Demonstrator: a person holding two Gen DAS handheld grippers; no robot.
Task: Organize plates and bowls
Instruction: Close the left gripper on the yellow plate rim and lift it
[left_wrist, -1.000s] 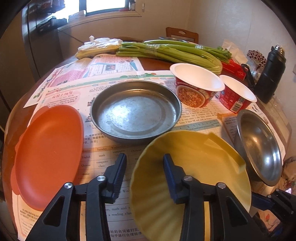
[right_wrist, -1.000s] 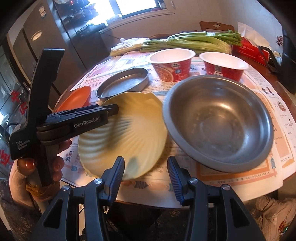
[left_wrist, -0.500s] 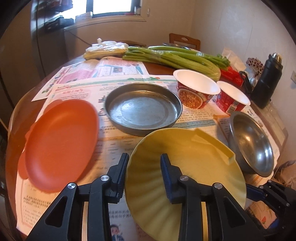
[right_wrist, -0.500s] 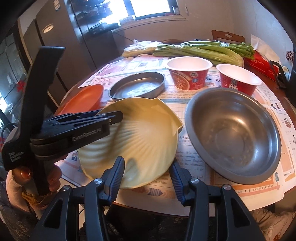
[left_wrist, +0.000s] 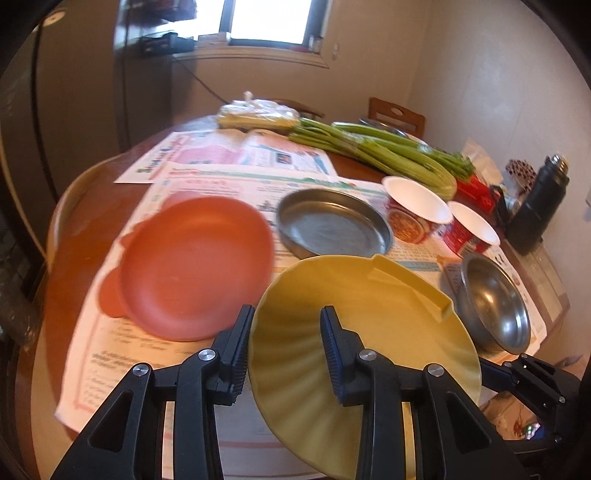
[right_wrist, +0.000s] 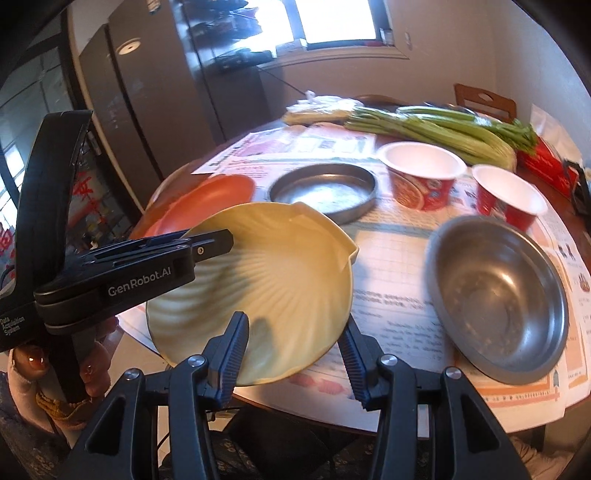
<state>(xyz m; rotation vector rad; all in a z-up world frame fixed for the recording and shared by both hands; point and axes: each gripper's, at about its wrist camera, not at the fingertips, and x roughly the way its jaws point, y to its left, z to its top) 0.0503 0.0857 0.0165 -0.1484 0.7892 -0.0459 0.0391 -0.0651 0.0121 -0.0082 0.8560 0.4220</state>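
My left gripper (left_wrist: 284, 347) is shut on the rim of a yellow shell-shaped plate (left_wrist: 388, 332) and holds it tilted above the table. The plate (right_wrist: 280, 273) and the left gripper (right_wrist: 221, 240) also show in the right wrist view. My right gripper (right_wrist: 293, 343) is open and empty, close below the plate's near edge. An orange plate (left_wrist: 195, 266) lies at the left. A flat steel pan (left_wrist: 332, 225) lies in the middle. A steel bowl (right_wrist: 498, 295) sits at the right.
Two red instant-noodle cups (right_wrist: 424, 177) (right_wrist: 506, 195) stand behind the steel bowl. Green stalks (right_wrist: 443, 129), a bagged item (left_wrist: 258, 114) and a black flask (left_wrist: 539, 206) lie at the back. Newspapers (left_wrist: 236, 155) cover the round table. A chair (left_wrist: 397, 114) stands behind.
The left gripper has lifted the yellow plate off the table and carried it back and left, tilting it. The right gripper has stayed open and drawn back slightly.
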